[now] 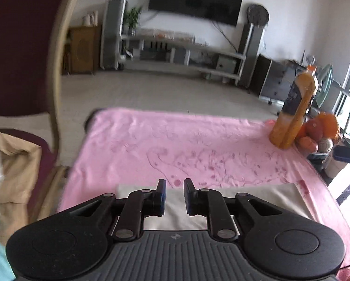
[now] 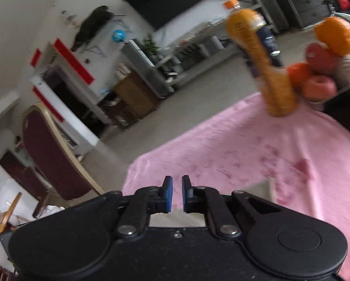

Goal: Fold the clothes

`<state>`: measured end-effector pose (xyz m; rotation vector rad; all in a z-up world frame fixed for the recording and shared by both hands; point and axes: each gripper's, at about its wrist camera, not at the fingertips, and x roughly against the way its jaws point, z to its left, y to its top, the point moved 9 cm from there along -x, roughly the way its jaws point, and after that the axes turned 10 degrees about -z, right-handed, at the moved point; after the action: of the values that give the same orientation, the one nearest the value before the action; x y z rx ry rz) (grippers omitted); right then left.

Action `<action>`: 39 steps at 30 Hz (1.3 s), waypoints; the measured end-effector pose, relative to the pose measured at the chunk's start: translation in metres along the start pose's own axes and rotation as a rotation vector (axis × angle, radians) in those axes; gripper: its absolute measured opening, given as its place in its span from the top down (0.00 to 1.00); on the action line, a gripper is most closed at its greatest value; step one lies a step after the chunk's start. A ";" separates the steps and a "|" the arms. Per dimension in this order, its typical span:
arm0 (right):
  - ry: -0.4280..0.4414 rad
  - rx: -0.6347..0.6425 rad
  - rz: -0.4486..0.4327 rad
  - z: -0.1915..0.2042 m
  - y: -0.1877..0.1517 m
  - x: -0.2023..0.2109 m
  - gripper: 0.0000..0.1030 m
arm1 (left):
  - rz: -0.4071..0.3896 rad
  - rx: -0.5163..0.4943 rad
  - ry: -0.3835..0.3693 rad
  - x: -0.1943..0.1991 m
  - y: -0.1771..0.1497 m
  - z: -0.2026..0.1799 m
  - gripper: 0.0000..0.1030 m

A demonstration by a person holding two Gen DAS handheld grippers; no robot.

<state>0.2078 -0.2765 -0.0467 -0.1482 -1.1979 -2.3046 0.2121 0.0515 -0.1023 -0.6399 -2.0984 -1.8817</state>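
The folded cream garment (image 1: 257, 195) lies flat on the pink cloth (image 1: 198, 140), below and behind both grippers — touching neither. The left gripper (image 1: 175, 195) and right gripper (image 2: 176, 193) tilt downward above it, jaws slightly parted on nothing. It looks smooth, rectangular — neatly edged.

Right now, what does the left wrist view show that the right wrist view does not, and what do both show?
Only the left wrist view shows the left gripper, slightly open and empty, the beige cloth heaped on the chair, and the folded cream cloth's whole width.

Only the right wrist view shows the right gripper, slightly open and empty, the white doorway with red strips, and just a corner of the cream cloth.

Both show the pink cover, the orange bottle, the fruit and the television.
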 end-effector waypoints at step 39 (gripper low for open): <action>-0.498 -0.133 0.178 -0.171 -0.049 0.001 0.91 | 0.251 -0.091 0.211 -0.037 -0.070 0.037 0.84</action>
<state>0.2070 -0.3891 -0.1846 -0.8836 -1.1954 -2.2537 0.2147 0.0776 -0.1852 -0.6582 -1.7247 -1.8237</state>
